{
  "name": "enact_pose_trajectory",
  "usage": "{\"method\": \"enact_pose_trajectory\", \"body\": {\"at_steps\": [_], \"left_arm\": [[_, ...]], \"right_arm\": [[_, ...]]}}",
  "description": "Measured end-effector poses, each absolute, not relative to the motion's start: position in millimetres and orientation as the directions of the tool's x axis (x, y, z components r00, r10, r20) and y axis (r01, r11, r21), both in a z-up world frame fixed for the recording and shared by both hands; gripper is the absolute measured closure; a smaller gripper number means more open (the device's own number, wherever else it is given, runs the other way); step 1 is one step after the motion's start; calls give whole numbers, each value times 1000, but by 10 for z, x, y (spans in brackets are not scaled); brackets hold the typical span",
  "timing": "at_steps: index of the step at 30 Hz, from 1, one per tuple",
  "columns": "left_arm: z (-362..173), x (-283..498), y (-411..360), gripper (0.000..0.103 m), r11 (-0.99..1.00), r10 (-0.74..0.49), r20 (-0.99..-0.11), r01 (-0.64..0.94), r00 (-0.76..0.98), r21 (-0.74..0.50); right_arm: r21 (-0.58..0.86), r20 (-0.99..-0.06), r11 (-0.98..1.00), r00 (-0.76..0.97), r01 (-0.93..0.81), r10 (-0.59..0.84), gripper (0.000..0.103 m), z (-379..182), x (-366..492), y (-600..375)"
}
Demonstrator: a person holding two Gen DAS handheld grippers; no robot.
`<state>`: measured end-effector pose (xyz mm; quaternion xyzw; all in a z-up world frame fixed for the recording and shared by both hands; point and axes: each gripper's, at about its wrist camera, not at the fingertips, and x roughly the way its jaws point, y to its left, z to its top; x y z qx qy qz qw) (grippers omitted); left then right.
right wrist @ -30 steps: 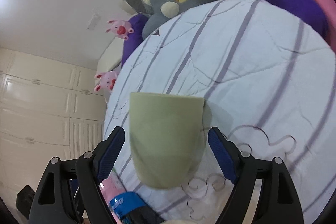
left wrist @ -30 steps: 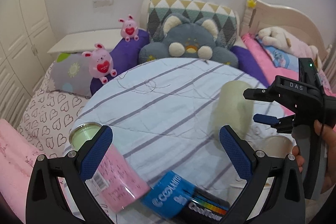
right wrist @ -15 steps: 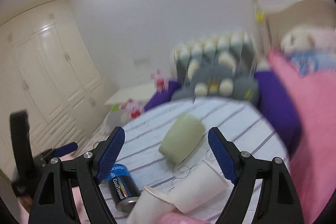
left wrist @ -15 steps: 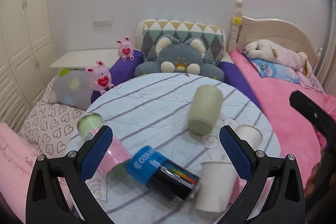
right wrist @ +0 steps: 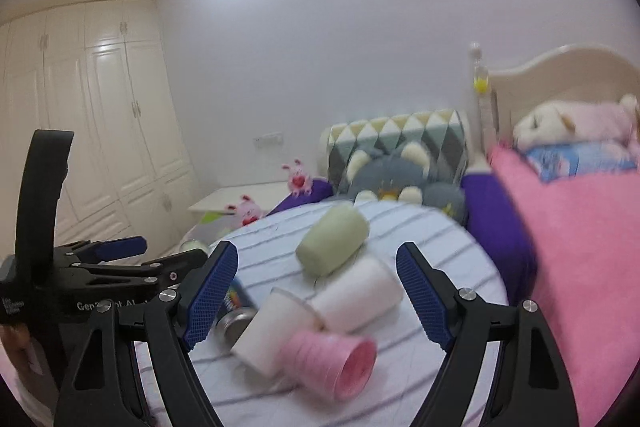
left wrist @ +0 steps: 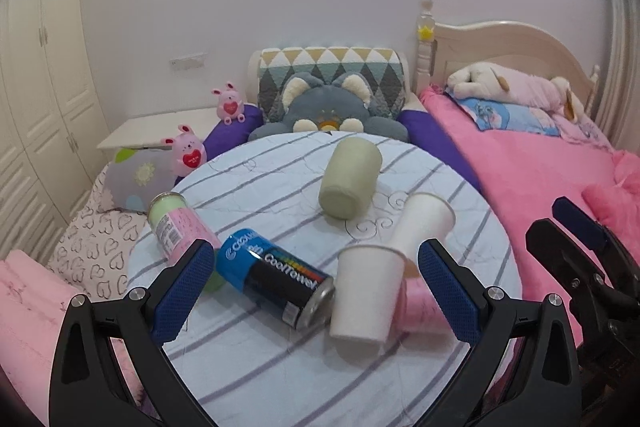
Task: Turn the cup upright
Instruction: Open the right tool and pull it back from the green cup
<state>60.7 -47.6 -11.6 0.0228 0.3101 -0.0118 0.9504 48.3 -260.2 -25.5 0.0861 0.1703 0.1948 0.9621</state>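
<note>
- Left gripper [left wrist: 316, 279] and right gripper [right wrist: 316, 291]: jaws wide apart, nothing held. Both have pulled back from the table [left wrist: 280, 367] since a second ago.
- Near edge: white paper cups [left wrist: 366, 297], pink roll [right wrist: 332, 363], blue-black can [left wrist: 276, 281], pink-labelled jar [left wrist: 176, 227], all lying down.
- Farther, mid-table: green cup [left wrist: 350, 179] on its side, base toward the cameras. A second ago it sat between the right fingers; now released, well beyond both grippers.
- Judgement: cup not upright; flip unfinished, re-approach needed.
</note>
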Motion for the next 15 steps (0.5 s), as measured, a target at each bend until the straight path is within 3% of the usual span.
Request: {"method": "enact_pose_trajectory", "body": {"at_steps": [15], "left_arm": [[-135,423,-650,0,994,31,-595,38,803,104]], "right_arm": [[233,-295,926,886,-297,359,17,-375,240,-2794]]}}
